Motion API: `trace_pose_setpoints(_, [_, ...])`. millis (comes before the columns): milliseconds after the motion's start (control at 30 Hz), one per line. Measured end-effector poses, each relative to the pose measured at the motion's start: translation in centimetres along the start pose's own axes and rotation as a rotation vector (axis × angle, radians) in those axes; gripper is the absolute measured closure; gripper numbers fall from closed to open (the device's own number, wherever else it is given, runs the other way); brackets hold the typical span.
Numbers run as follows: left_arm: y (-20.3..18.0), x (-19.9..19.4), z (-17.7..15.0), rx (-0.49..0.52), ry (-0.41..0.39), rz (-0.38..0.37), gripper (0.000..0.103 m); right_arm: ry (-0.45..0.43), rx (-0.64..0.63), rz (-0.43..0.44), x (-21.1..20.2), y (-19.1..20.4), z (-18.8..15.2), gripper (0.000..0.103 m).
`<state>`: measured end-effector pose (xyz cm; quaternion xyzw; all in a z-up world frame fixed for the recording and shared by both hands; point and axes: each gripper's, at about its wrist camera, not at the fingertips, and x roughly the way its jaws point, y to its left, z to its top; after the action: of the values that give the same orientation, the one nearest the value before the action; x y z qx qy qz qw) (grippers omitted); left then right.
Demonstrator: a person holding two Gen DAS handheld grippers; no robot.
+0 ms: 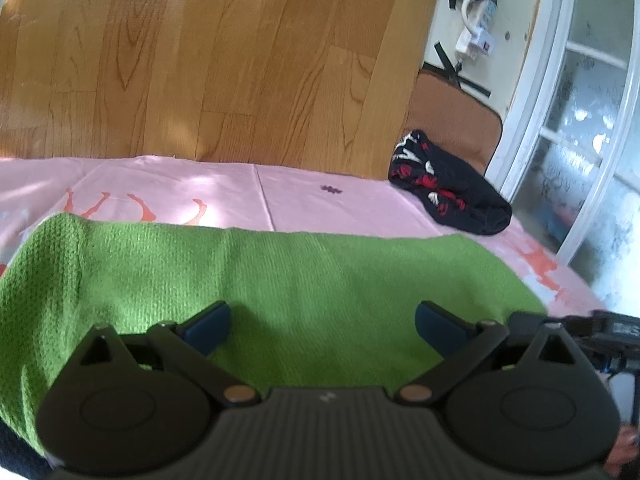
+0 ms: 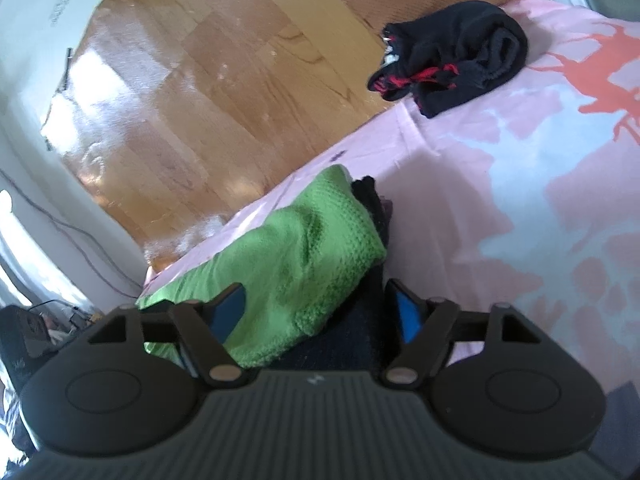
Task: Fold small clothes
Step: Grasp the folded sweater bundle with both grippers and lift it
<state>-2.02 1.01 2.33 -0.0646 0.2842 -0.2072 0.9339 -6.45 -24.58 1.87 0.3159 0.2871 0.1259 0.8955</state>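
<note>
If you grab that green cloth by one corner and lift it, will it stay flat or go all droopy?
Probably droopy: the green cloth already sags and wrinkles where it lies on the pink sheet. Its bumpy knit looks grippy, so it likely won't slip out. It seems thin, so probably light.

Green waffle-knit cloth (image 1: 280,276), glossy wood floor (image 1: 200,60)

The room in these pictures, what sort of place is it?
Probably a bedroom at home: a pink patterned sheet covers what looks like a bed, the floor is wood-look planks, and a green cloth and black garment lie out for folding.
</note>
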Motion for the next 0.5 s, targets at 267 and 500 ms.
trace_pose_setpoints(267, [0.4, -0.3, 0.0, -0.013, -0.005, -0.028, 0.002, 0.026, 0.098, 0.044, -0.4, 0.6, 1.1, 0.076])
trace_pose_setpoints(500, [6.5, -7.4, 1.7, -0.204, -0.216, -0.038, 0.001, 0.013, -0.127, 0.173, 0.0, 8.5, 3.2, 0.077])
